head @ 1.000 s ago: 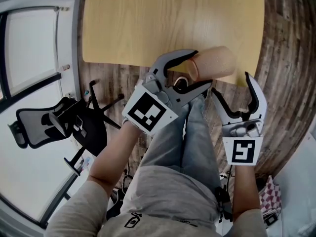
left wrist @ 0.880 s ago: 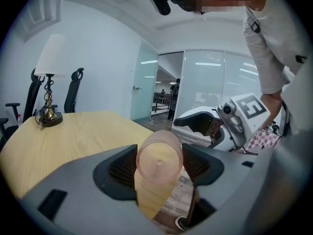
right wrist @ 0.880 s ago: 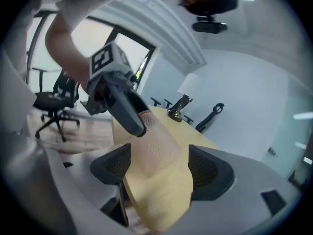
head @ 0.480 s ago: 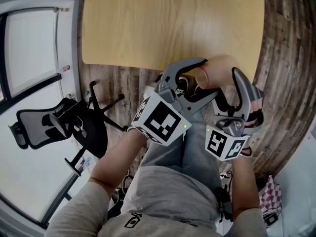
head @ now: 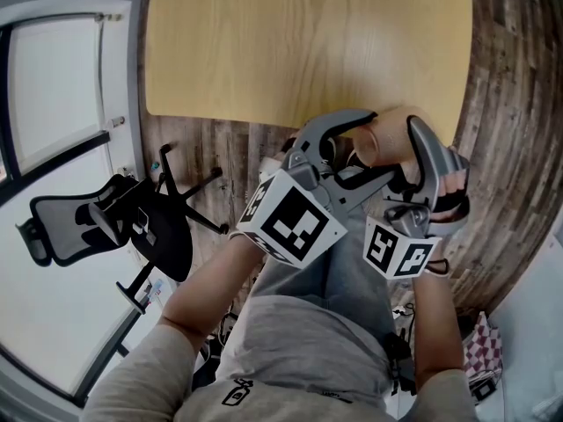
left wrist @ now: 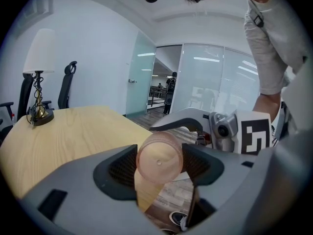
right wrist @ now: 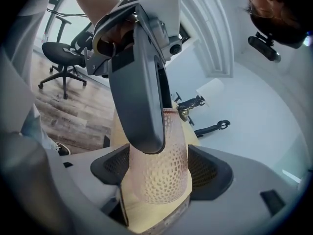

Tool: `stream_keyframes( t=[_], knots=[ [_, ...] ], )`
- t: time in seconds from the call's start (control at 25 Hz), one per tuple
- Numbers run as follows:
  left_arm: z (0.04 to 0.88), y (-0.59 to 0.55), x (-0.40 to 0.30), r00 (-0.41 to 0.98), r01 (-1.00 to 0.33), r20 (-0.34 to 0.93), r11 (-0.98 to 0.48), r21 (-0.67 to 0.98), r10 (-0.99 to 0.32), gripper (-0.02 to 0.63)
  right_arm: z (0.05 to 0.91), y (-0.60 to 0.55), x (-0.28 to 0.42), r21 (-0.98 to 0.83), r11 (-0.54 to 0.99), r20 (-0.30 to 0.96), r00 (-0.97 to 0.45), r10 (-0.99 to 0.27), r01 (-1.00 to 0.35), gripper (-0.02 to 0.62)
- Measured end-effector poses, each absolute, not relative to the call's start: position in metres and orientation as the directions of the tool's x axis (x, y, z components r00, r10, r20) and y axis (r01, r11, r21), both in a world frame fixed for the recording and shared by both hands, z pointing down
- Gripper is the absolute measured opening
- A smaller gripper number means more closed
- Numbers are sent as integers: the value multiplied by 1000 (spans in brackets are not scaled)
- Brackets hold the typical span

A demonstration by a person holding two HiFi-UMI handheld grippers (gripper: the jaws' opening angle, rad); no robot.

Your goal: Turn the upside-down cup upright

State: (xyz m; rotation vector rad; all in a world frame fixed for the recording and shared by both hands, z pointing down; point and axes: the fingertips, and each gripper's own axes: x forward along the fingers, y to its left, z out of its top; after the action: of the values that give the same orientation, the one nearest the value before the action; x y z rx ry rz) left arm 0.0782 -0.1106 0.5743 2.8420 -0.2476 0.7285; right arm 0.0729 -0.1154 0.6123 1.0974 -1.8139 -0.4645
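A tan cup (head: 391, 130) with a honeycomb-textured wall hangs on its side in the air just off the near edge of the wooden table (head: 299, 42). My left gripper (head: 378, 144) is shut on it, and the left gripper view shows the cup's round end (left wrist: 159, 158) pinched between both pads. My right gripper (head: 417, 160) comes in from the right and is shut across the cup body (right wrist: 161, 170), pads against both sides. One left finger (right wrist: 139, 92) crosses in front of the cup in the right gripper view. The right gripper's marker cube (left wrist: 254, 133) sits just behind the cup.
A black office chair (head: 106, 222) stands on the wood-plank floor at the left. A lamp (left wrist: 38, 77) with a white shade stands on the far end of the table. Glass walls (left wrist: 215, 77) lie beyond. The person's legs (head: 343, 253) are below the grippers.
The right gripper swung up from beside the cup and shut across its body. The left gripper, still holding the cup, shifted slightly right.
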Motion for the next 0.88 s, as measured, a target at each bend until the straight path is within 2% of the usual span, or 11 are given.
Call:
stream_keyframes(
  t=[0.32, 0.48, 0.88],
  knots=[
    [565, -115, 79, 874, -209, 467, -972, 107, -136, 290, 605, -122, 72, 665, 517, 508, -182, -842, -538, 345],
    [551, -121, 82, 913, -196, 384, -974, 116, -138, 290, 602, -127, 74, 618, 501, 496, -194, -846, -605, 345],
    [537, -123, 83, 948, -178, 291, -972, 152, -128, 290, 597, -129, 66, 354, 480, 479, -285, -830, -802, 345]
  ],
)
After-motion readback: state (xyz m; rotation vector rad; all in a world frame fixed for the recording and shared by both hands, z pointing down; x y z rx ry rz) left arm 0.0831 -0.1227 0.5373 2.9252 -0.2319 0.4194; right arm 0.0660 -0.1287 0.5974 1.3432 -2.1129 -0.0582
